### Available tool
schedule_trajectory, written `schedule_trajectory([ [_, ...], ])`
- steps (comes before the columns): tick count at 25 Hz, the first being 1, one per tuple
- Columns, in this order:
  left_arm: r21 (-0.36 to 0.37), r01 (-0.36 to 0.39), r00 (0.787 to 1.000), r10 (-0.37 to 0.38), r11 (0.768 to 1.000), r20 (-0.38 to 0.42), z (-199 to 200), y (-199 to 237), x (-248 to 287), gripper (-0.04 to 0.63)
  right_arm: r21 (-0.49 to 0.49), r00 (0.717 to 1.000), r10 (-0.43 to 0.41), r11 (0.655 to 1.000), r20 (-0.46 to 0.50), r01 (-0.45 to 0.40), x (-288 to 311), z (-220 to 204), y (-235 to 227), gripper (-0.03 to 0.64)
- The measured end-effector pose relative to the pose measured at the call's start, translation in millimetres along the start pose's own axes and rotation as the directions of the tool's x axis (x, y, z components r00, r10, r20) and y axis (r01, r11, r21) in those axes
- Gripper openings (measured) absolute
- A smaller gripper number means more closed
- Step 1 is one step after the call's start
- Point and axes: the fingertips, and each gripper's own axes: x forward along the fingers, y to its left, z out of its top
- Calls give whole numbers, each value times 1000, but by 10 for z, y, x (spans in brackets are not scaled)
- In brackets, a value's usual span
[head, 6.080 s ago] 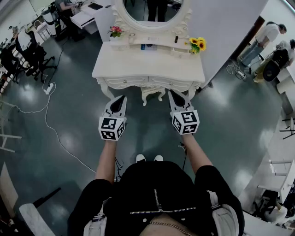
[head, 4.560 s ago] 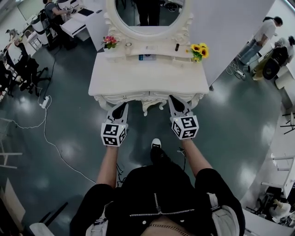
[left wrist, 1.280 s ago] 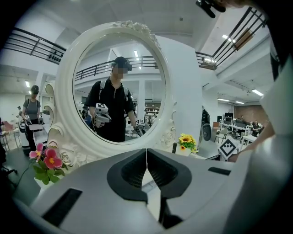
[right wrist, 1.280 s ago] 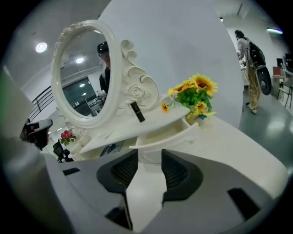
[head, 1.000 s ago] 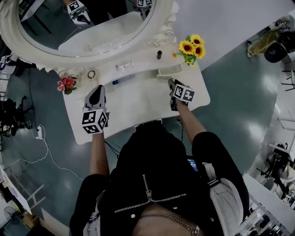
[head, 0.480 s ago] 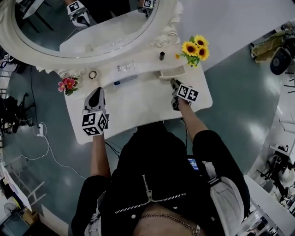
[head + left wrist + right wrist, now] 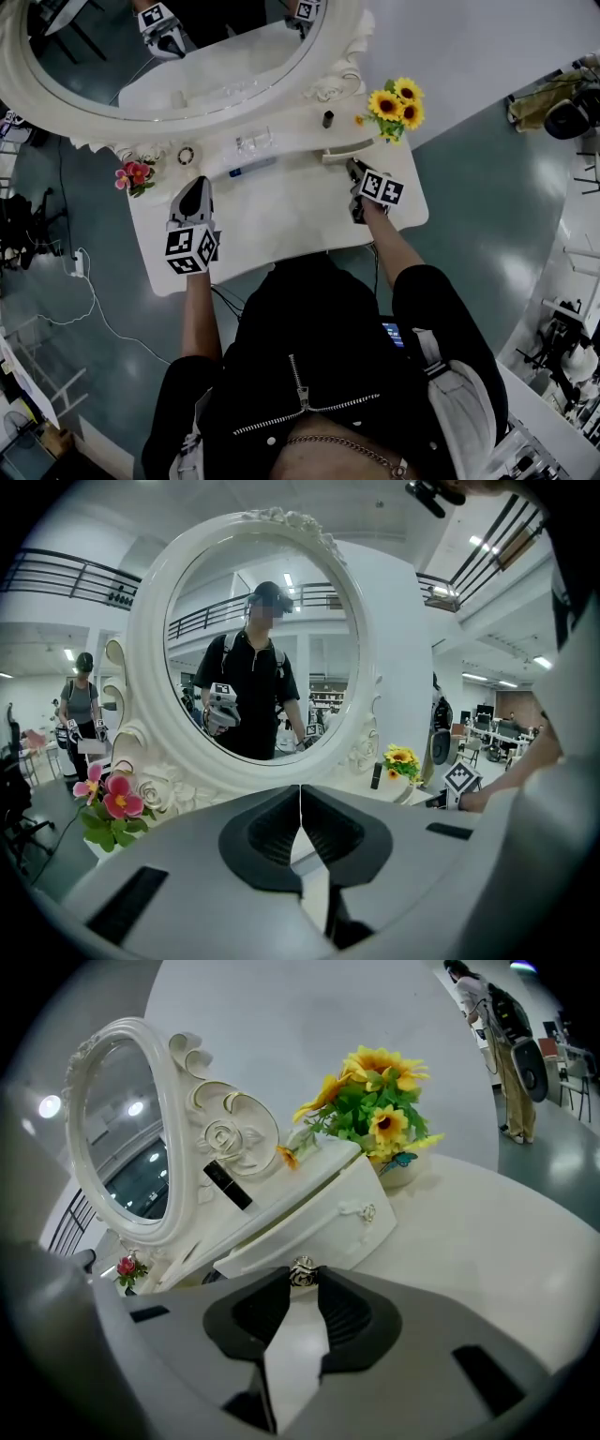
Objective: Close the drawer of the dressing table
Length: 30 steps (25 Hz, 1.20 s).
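Note:
A small white drawer (image 7: 309, 1227) stands pulled out of the dressing table's raised shelf, below the sunflowers (image 7: 375, 1115). In the head view the drawer (image 7: 349, 148) is at the back right of the white tabletop (image 7: 272, 220). My right gripper (image 7: 302, 1281) is at the drawer's front, with a round metal knob (image 7: 302, 1271) between its tips; the jaws are opening slightly while still touching the knob. The right gripper (image 7: 353, 171) points at the drawer. My left gripper (image 7: 194, 194) hovers over the left of the tabletop. In its own view the left gripper (image 7: 300, 794) is shut and holds nothing.
An oval mirror (image 7: 169, 56) in a carved white frame rises behind the shelf. Pink flowers (image 7: 134, 174) stand at the left, a black tube (image 7: 328, 119) on the shelf near the sunflowers (image 7: 394, 101). A second knob (image 7: 367, 1212) sits further right on the drawer front.
The person has walked up to the table, and both grippers have moved from in front of it to above its top. Over the last second the right gripper has stayed at the drawer's front.

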Motion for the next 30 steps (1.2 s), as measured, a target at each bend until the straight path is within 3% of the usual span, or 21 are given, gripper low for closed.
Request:
schedule_trajectory([
  [10,-5,-17,1000,17,1000,3,42,55,64,21,-23,999,2,1000,-47,-3,181,56,14,98],
  [30,-29,-84,996,84,996,-2,-39,224,-87,21,0,1000,9,1000,-19,-9,424,251,40,93],
])
